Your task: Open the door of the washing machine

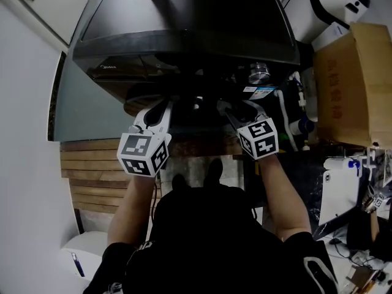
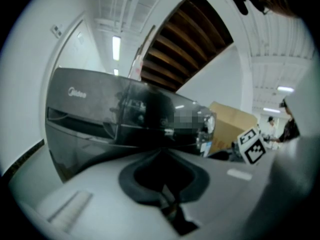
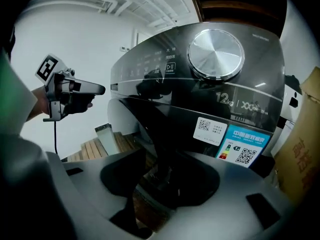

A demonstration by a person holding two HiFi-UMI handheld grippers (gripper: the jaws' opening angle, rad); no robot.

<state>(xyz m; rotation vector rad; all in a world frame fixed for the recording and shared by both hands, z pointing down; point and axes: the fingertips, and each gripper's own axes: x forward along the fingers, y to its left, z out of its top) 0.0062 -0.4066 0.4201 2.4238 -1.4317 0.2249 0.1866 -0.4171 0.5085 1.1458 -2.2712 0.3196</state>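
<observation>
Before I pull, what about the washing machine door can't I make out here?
Right gripper view: door handle and latch lost in dark reflections.
Head view: washing machine top overhangs, hiding the door.
Left gripper view: machine's lower front cut off by the left hand-held gripper body.

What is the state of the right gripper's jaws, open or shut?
Open. The right gripper shows its jaws wide apart in its own view, the washing machine visible through the gap.
</observation>
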